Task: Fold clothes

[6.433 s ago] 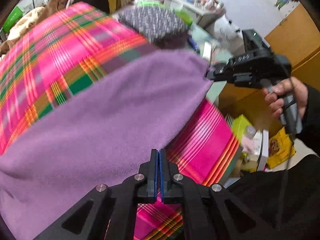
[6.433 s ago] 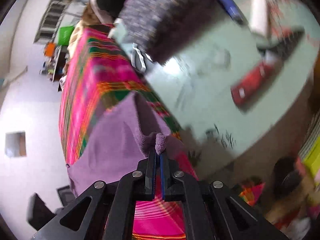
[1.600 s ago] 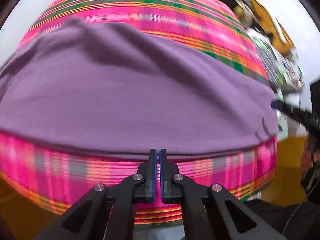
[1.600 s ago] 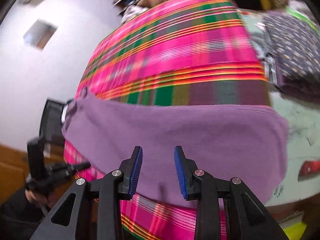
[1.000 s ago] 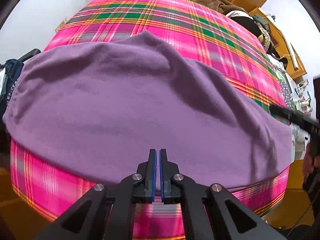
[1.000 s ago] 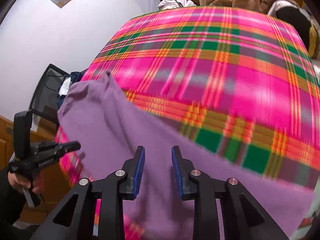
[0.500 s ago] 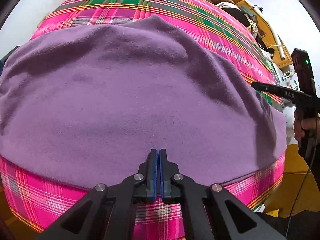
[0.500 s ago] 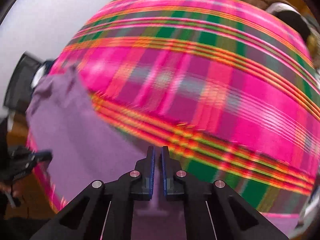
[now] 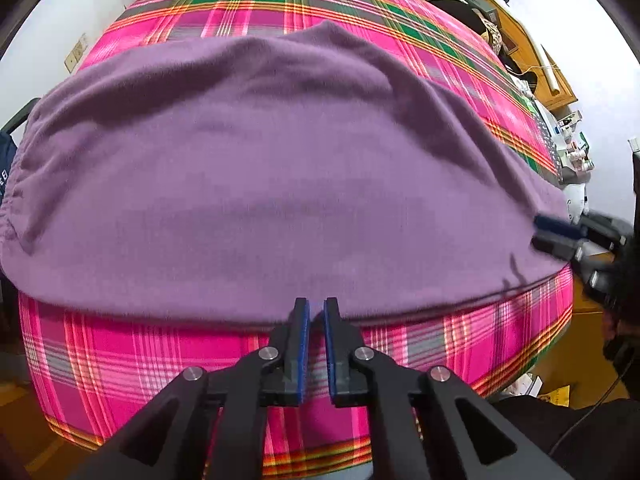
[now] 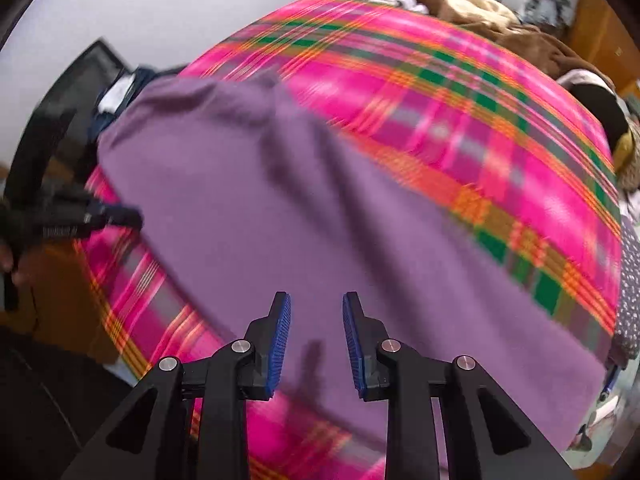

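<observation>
A purple garment [image 9: 280, 184] lies spread flat across a bed with a pink plaid cover [image 9: 120, 352]. My left gripper [image 9: 314, 308] points down at the garment's near hem. Its jaws stand a narrow gap apart and are opening, and no cloth is pinched between them. My right gripper [image 10: 316, 300] hangs over the purple garment [image 10: 320, 240] with its jaws wide apart and opening, nothing between them. Each gripper shows blurred in the other's view: the right gripper [image 9: 556, 236] at the garment's right corner, the left gripper [image 10: 112, 214] at its left edge.
Brown and white clothes [image 10: 460, 4] are piled at the far end of the bed. A dark patterned cloth [image 10: 630, 280] lies at the right edge. A black chair [image 10: 60, 92] stands to the left. Wooden furniture [image 9: 552, 88] and a cluttered desk [image 9: 572, 152] stand to the right.
The left jaws, shut before, have parted a little at the hem. The right gripper closed briefly, then opened wide again as it swept across over the purple cloth.
</observation>
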